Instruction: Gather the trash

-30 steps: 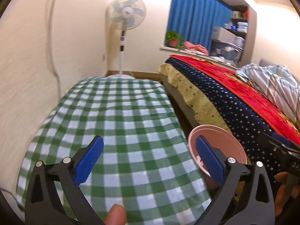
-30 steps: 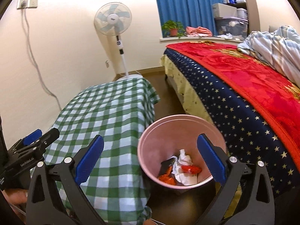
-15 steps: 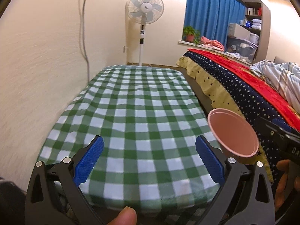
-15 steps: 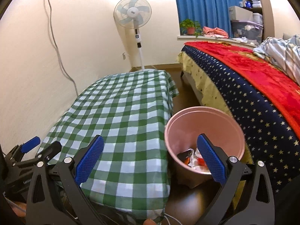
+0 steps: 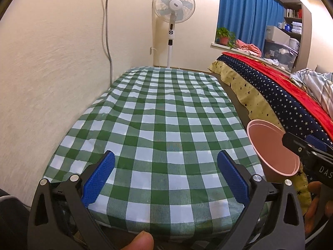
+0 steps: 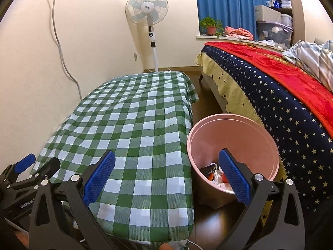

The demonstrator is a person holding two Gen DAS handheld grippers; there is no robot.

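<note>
A pink waste bin [image 6: 233, 143] stands on the floor between the green-checked table [image 6: 137, 125] and the bed; crumpled white, orange and black trash [image 6: 214, 173] lies at its bottom. The left wrist view shows the same bin [image 5: 272, 145] at the table's right edge. My left gripper [image 5: 165, 179] is open above the near end of the checked table [image 5: 162, 116], holding nothing. My right gripper [image 6: 166, 179] is open too, its right finger over the bin and its left over the cloth. No loose trash shows on the tablecloth.
A bed with a star-patterned navy and red cover [image 6: 281, 87] runs along the right. A standing fan [image 6: 148, 20] is by the far wall, a cable [image 6: 62, 48] hangs down the left wall. Dark floor [image 6: 208, 100] lies between table and bed.
Both grippers have pulled back and risen, so more of the table shows and the bin looks smaller and farther. Both stayed open and empty.
</note>
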